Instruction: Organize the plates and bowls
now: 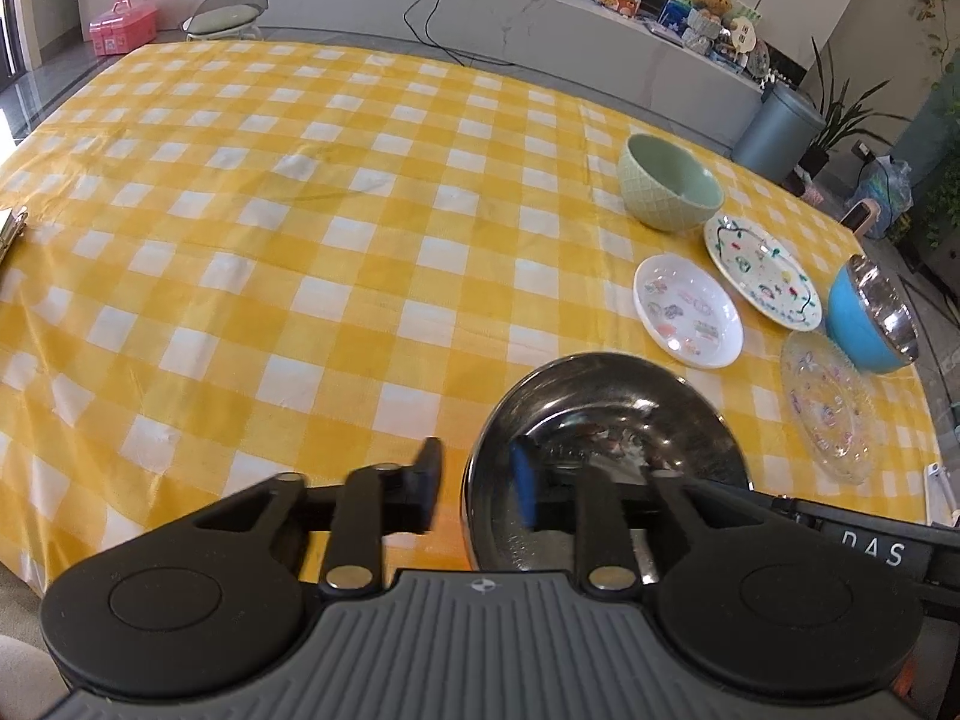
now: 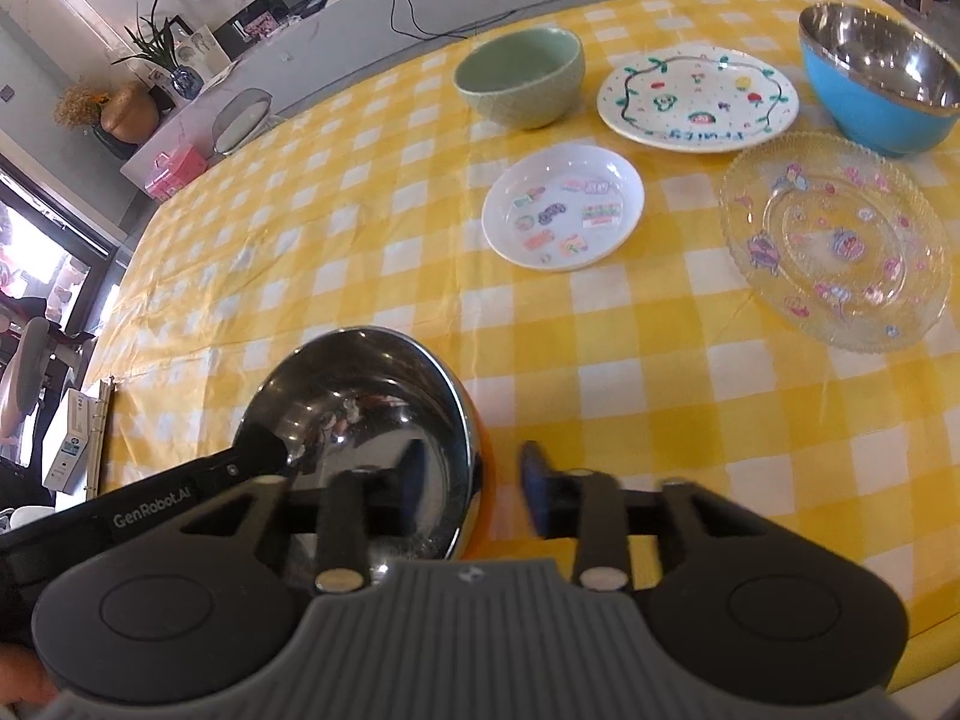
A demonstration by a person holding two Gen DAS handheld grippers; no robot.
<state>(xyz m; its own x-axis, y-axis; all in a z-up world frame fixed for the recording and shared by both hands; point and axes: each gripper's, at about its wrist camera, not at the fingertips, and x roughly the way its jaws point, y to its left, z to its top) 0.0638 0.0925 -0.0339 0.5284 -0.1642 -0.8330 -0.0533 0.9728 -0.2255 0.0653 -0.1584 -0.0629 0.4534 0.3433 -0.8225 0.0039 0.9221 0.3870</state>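
Observation:
A steel bowl with an orange outside [image 1: 606, 420] [image 2: 372, 408] sits near the table's front edge. My left gripper [image 1: 477, 489] is open and straddles its left rim, one finger inside. My right gripper [image 2: 474, 480] is open and straddles its right rim. Further back stand a green bowl [image 1: 669, 183] [image 2: 522, 75], a small white plate [image 1: 687, 311] [image 2: 564, 207], a painted white plate [image 1: 762, 273] [image 2: 699, 99], a clear glass plate [image 1: 831, 408] [image 2: 834, 246] and a blue steel-lined bowl [image 1: 870, 318] [image 2: 882, 75].
The table [image 1: 270, 228] has a yellow checked cloth. A binder [image 2: 99, 438] lies at its left edge. A stone ledge with a pink box [image 1: 123, 30] and a grey bin [image 1: 774, 132] stand beyond the table.

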